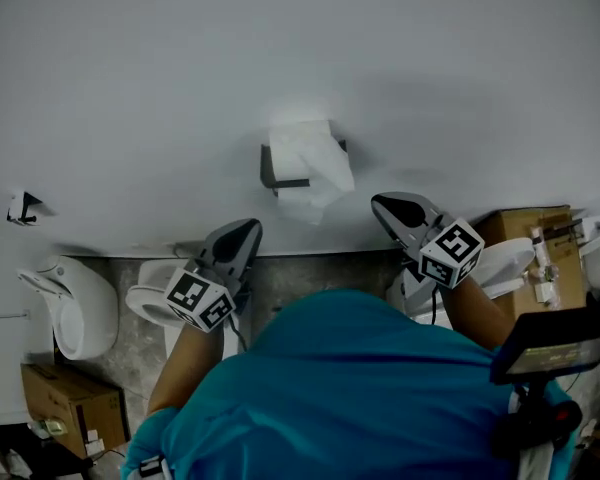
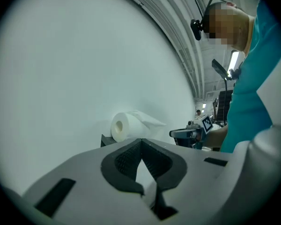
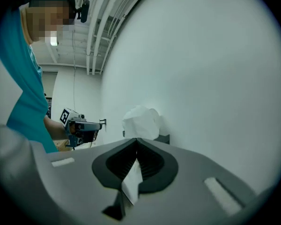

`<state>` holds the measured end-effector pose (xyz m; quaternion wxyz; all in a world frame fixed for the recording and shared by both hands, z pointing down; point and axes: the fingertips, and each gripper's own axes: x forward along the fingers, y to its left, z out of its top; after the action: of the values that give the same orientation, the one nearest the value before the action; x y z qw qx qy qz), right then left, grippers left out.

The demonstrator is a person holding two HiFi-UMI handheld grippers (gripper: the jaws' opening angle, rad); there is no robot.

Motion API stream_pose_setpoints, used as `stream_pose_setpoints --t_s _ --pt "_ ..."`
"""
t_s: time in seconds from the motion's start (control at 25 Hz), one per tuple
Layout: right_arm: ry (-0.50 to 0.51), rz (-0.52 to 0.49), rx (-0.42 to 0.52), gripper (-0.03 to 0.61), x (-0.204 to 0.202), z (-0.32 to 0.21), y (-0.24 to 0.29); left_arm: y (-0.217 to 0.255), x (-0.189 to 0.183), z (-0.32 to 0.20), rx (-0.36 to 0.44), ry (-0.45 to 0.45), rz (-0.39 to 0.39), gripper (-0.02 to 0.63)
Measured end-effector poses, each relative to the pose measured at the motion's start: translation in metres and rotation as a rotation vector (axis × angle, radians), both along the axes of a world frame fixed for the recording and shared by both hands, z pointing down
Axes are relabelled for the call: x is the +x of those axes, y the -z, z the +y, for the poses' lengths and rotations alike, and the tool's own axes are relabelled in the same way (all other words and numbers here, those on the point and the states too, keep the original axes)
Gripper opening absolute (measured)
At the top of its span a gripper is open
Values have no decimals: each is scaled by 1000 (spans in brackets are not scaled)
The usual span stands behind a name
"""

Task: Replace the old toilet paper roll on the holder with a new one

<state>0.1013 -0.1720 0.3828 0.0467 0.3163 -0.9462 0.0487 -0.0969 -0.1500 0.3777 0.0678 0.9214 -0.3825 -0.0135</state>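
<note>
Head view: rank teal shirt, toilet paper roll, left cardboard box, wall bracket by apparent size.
Largest: teal shirt
Then toilet paper roll and left cardboard box, too alike to rank
Smallest: wall bracket

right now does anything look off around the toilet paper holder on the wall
The toilet paper roll on the holder looks untidy. Its loose end hangs out crumpled and bunched toward the right instead of lying flat against the roll. Nothing looks spilled or broken.

wall [image 1: 130,88]: plain white | floor [image 1: 310,278]: mottled grey | toilet [image 1: 75,308]: white, lower left | cardboard box [image 1: 65,398]: beside it | ceiling pipes [image 3: 100,36]: white
</note>
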Motion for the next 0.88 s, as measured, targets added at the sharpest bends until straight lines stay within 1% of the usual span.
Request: stream_pose_setpoints --t_s 0.12,0.2,0.32,0.4,0.48,0.52,0.56,0.64,0.76,0.88 --pt "29 16 -19 3 6 -12 -14 -7 6 -6 -30 34 -3 9" --pt "45 53 -24 5 3 -15 -28 -12 3 -6 -59 40 3 9" --pt "69 134 -6 5 -9 -19 -46 -18 -3 -9 -86 30 0 9" --pt "91 230 27 10 -23 -19 -60 -25 -9 -11 -87 9 5 9" --pt "111 357 83 45 -39 -17 -71 -29 -18 -12 -92 -12 9 9" --pt "119 430 119 76 -47 -18 -77 -31 -24 -12 -95 -18 9 9" --pt "126 503 155 124 -53 -19 -83 -31 -29 -12 -98 -23 12 9" --pt "141 618 215 169 -58 -23 -96 -33 -34 -13 -98 -31 20 9" --pt "157 698 260 233 -57 -30 -108 -36 -32 -13 -115 -36 14 9" --pt "176 711 252 270 -61 -35 -116 -38 -35 -12 -123 -34 14 9"
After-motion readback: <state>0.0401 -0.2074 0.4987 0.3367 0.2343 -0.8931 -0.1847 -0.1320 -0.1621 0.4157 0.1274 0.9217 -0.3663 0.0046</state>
